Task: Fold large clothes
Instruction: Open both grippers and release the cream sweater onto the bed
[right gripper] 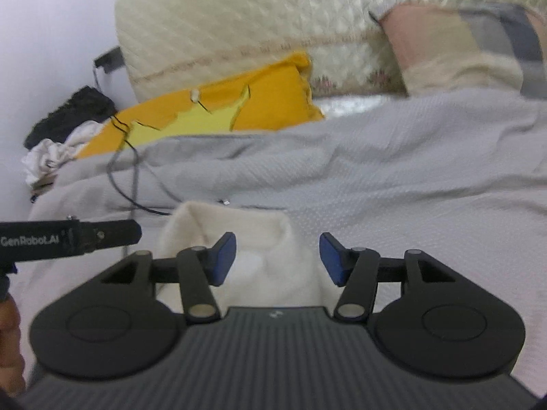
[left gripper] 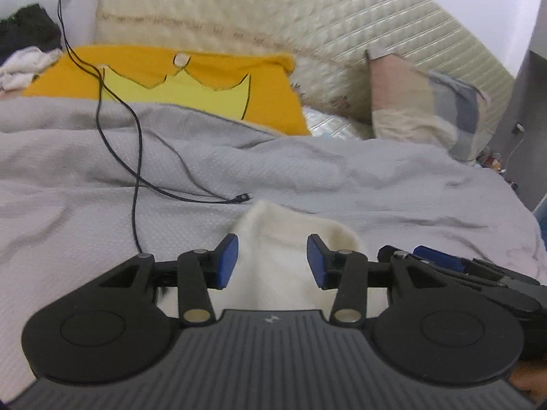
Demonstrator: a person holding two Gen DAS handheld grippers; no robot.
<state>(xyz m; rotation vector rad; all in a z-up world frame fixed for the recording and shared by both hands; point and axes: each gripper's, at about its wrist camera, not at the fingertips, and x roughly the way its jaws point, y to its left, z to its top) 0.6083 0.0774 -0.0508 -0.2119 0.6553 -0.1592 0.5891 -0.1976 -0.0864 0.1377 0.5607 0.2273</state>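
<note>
A cream-white fleecy garment lies bunched on the grey bedspread, right in front of both grippers. My left gripper stands open above it, its blue pads apart and clear of the cloth. In the right wrist view the same garment sits under my right gripper, also open, pads not pressing on anything. The right gripper's fingers show at the right edge of the left wrist view; the left gripper's body shows at the left of the right wrist view.
A black cable trails over the bedspread just beyond the garment. Behind it lie an orange-and-yellow pillow, a quilted cream headboard pad, a patchwork pillow and a heap of dark and white clothes at the far left.
</note>
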